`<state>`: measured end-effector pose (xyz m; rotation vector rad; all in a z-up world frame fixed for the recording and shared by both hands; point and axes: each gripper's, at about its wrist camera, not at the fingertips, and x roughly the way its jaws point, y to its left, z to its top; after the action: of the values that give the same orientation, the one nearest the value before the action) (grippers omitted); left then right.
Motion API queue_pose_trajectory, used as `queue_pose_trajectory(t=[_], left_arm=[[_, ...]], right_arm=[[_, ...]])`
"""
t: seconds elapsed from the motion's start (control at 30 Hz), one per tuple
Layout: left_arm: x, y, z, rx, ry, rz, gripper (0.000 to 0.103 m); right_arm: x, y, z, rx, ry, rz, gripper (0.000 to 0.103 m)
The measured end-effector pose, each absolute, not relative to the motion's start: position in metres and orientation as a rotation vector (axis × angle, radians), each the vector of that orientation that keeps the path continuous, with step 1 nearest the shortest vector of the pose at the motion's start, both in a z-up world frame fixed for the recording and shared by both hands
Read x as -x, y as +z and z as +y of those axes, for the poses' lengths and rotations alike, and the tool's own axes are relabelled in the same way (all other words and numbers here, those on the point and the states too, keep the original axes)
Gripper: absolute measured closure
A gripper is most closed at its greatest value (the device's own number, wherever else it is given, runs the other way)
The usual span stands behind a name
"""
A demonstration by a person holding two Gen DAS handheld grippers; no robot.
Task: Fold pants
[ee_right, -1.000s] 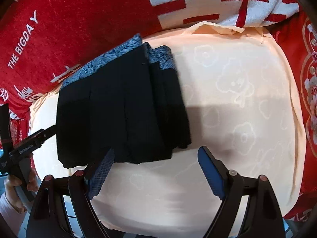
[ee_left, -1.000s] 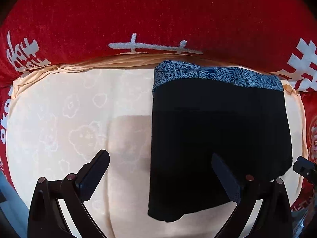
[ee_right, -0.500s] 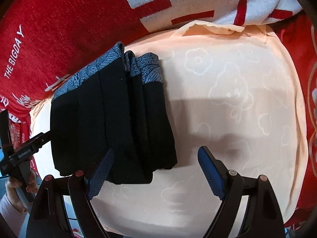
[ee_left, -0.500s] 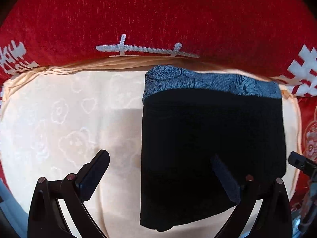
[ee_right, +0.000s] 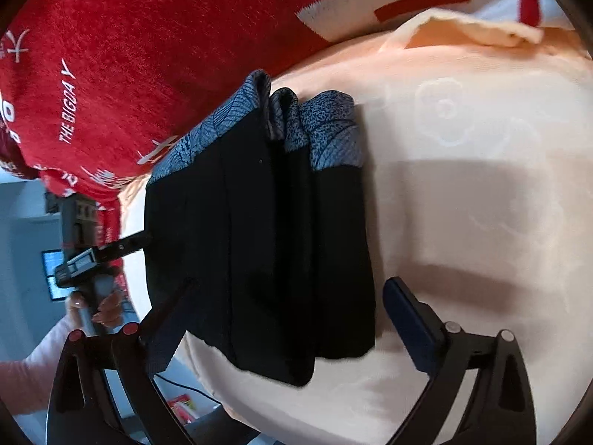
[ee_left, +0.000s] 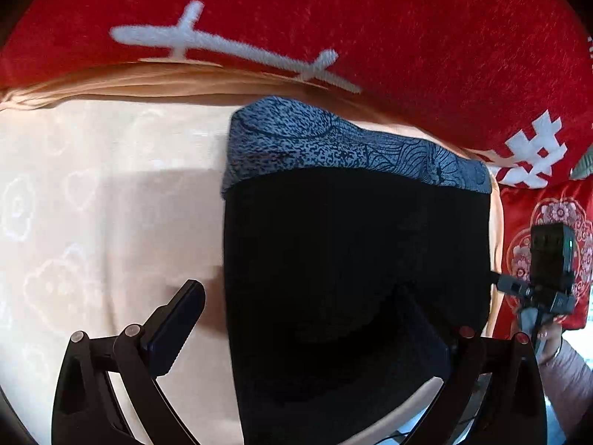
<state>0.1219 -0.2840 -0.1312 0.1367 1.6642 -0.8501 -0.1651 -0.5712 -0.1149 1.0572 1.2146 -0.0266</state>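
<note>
Both wrist cameras are looking steeply down along their fingers, close over the bed, sharing the folded pants (ee_left: 352, 259) (ee_right: 267, 244) ahead.

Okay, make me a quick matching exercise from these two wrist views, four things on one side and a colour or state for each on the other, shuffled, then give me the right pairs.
Things:
1. pants
2. waistband
3. blanket
4. right gripper

Colours or states:
A. red with white characters
B. jaws open, with the pants' near edge between the fingers and no pad pressing on it
C. black, folded into a stack on the peach cushion
D. blue-grey with a dark printed pattern

Pairs: 1-C, 2-D, 3-A, 4-B
</note>
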Motion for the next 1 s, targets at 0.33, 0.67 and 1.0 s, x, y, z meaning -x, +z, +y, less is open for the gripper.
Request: queue_pose_trajectory(t=[0.33, 0.67, 1.0], left_arm=[[-0.113, -0.155, -0.289, -0.066, -0.838, 1.696, 0.000], [-0.082, -0.108, -0.291, -0.123, -0.864, 1.555, 0.040], [-0.052, -0.059, -0.266, -0.208, -0.898, 1.523, 0.042]], right_arm=[[0.141, -0.147, -0.577, -1.151, 0.061, 1.194, 0.004], [0.146, -0.126, -0.580, -1.148, 0.061, 1.218, 0.059], [0.165, -0.087, -0.552, -1.197, 0.121, 1.172, 0.063]])
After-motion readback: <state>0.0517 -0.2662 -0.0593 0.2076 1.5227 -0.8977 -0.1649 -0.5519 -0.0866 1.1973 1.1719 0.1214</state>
